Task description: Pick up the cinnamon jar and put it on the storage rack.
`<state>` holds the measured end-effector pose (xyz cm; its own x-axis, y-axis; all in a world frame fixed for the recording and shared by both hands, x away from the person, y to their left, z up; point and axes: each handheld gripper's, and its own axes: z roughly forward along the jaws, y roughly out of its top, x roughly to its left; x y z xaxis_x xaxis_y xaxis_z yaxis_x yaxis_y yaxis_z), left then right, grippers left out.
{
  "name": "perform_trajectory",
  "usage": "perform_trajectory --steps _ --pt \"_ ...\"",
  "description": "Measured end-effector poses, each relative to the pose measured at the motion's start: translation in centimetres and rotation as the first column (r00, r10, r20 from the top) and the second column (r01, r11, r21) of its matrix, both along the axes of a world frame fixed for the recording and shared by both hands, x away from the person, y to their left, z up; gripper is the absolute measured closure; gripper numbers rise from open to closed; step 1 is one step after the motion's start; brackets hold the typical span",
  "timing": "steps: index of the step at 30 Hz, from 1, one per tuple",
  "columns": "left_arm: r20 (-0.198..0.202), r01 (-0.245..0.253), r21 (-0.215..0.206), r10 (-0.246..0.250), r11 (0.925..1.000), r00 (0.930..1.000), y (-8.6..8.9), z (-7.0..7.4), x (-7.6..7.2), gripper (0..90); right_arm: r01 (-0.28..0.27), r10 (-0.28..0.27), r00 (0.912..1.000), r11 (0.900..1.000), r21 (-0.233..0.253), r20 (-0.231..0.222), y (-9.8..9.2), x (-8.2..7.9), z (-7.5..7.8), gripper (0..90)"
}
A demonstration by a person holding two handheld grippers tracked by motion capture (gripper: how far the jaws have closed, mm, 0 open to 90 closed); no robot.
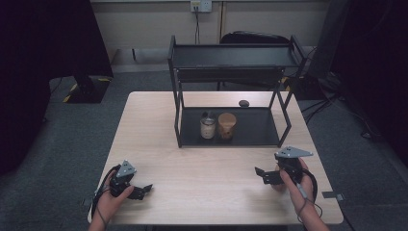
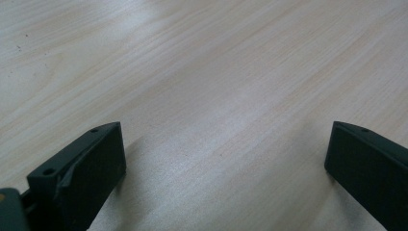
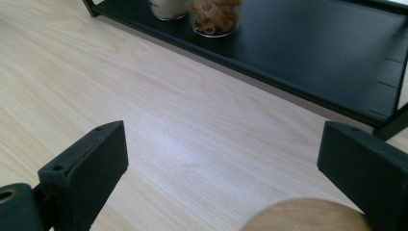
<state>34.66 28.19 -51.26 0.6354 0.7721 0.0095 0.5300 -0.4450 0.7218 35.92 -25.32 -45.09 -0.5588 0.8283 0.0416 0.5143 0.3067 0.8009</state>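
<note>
You are resting both tools wide open and empty, the left tool (image 1: pixel 140 191) at lower left and the right tool (image 1: pixel 264 175) at lower right of the table (image 1: pixel 154 139), while two likely fragile, slippery jars (image 1: pixel 217 126) are sitting mid-frame on the rack (image 1: pixel 255 126), best gripped around their sides.

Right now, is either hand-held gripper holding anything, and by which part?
Nothing is held. The left hand-held gripper and right hand-held gripper both have jaws wide apart above the table.
</note>
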Motion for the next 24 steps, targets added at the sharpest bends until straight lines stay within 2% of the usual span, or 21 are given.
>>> perform_trajectory --steps 14,24 --pt "0.000 0.000 0.000 0.000 1.0000 1.0000 0.0 0.0 0.0 0.1 0.039 -0.039 0.9991 0.999 -0.003 0.019 -2.4 -0.3 0.0 2.6" --pt "0.000 0.000 0.000 0.000 1.0000 1.0000 0.0 0.0 0.0 0.1 0.061 -0.061 0.9981 0.998 0.015 0.008 -3.7 -0.7 -0.7 2.6"
